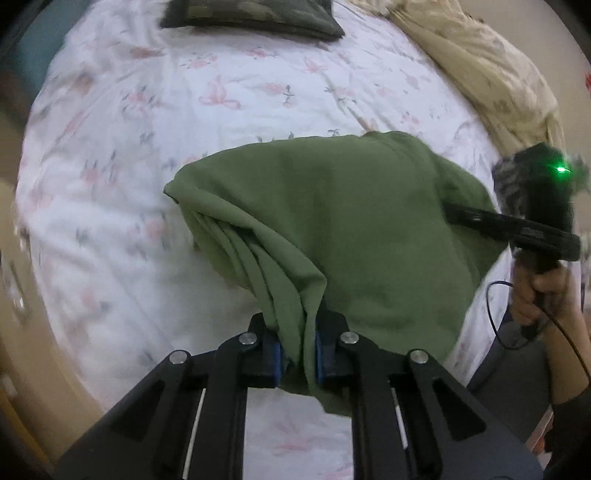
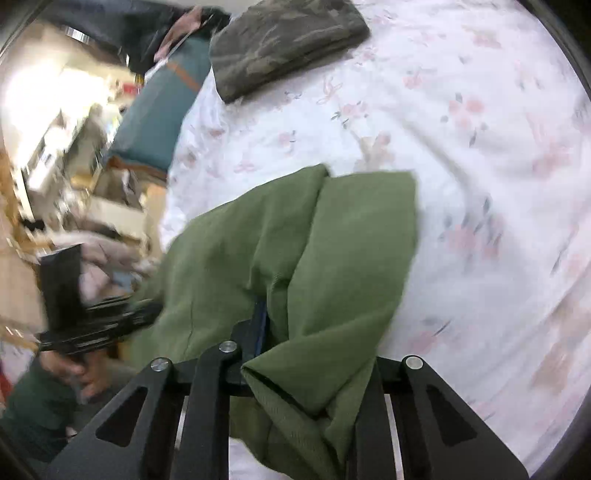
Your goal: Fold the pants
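The green pants (image 1: pixel 332 229) hang folded over between both grippers, above the floral bed sheet (image 1: pixel 184 110). My left gripper (image 1: pixel 298 350) is shut on a bunched edge of the pants, with cloth between its blue pads. My right gripper (image 1: pixel 458 214) reaches into the pants' right edge in the left wrist view. In the right wrist view the pants (image 2: pixel 295 251) drape over my right gripper (image 2: pixel 291 332), which is shut on them; its right finger is hidden by cloth. The left gripper (image 2: pixel 140 314) shows at the pants' left edge.
A folded camouflage garment (image 1: pixel 251 16) lies at the far side of the bed, also in the right wrist view (image 2: pixel 288 40). A cream blanket (image 1: pixel 491 74) is heaped at the right. A teal cushion (image 2: pixel 159 110) and room clutter lie beyond the bed's left edge.
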The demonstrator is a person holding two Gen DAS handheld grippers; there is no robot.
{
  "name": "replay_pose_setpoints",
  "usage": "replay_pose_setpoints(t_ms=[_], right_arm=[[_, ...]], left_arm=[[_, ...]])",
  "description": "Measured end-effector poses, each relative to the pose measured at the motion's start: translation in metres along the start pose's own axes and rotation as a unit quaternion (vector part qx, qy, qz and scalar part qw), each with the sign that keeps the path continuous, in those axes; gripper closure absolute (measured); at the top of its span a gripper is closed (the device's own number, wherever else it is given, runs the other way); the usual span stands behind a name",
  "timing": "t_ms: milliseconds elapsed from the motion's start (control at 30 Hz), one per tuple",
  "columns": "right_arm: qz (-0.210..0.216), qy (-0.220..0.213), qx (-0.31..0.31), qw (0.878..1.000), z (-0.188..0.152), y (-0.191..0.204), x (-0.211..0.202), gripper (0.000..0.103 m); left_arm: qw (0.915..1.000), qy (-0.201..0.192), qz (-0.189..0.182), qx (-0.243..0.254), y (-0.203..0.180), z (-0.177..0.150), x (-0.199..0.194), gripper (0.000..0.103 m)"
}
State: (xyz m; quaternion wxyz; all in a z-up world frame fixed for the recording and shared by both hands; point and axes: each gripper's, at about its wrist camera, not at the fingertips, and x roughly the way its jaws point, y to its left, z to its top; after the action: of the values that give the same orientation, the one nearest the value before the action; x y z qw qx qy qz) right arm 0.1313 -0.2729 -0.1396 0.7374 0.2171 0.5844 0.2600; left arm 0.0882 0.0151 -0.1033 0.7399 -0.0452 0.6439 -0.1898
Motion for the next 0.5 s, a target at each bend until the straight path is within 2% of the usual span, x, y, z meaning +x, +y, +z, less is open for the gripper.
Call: replay_pose_setpoints(t_ms=[33, 100, 133, 167, 200, 233, 267, 367, 400, 467, 500], right_arm=[[-0.002, 0.019, 0.006, 1.0, -0.001, -0.006, 0.008, 0.083], [-0.011, 0.037, 0.015, 0.999, -0.01, -0.015, 0.019, 0.071], [-0.021, 0.045, 0.009, 0.999, -0.018, -0.014, 0.024, 0.065], [-0.035, 0.053, 0.006, 0.998, -0.025, -0.013, 0.027, 0.046], [-0.048, 0.057, 0.006, 0.997, -0.029, -0.011, 0.026, 0.031], [-0.066, 0.058, -0.002, 0.996, -0.035, -0.009, 0.024, 0.025], [-0.093, 0.061, -0.015, 0.994, -0.036, -0.003, 0.022, 0.018], [-0.17, 0.072, -0.048, 0.982, -0.052, 0.011, 0.006, 0.013], [-0.184, 0.067, -0.053, 0.979, -0.057, 0.014, 0.0, 0.012], [-0.25, 0.039, -0.091, 0.963, -0.075, 0.033, -0.021, 0.012], [-0.267, 0.026, -0.109, 0.957, -0.081, 0.041, -0.027, 0.012]], left_arm=[[1.0, -0.001, 0.01, -0.001, -0.002, -0.005, 0.004, 0.092], [0.999, 0.019, 0.038, -0.016, 0.001, -0.016, 0.027, 0.088], [0.9982, 0.029, 0.044, -0.03, 0.007, -0.018, 0.034, 0.081], [0.9964, 0.042, 0.06, -0.042, 0.014, -0.021, 0.042, 0.065], [0.9941, 0.046, 0.089, -0.041, 0.02, -0.022, 0.046, 0.053], [0.992, 0.043, 0.113, -0.036, 0.022, -0.024, 0.045, 0.031], [0.9882, 0.036, 0.146, -0.029, 0.024, -0.024, 0.042, 0.024], [0.986, 0.011, 0.165, -0.018, 0.023, -0.025, 0.023, 0.024], [0.9853, -0.003, 0.17, -0.016, 0.022, -0.026, 0.016, 0.024], [0.9852, -0.024, 0.169, -0.014, 0.019, -0.026, 0.005, 0.024], [0.9862, -0.031, 0.162, -0.016, 0.017, -0.026, 0.001, 0.024]])
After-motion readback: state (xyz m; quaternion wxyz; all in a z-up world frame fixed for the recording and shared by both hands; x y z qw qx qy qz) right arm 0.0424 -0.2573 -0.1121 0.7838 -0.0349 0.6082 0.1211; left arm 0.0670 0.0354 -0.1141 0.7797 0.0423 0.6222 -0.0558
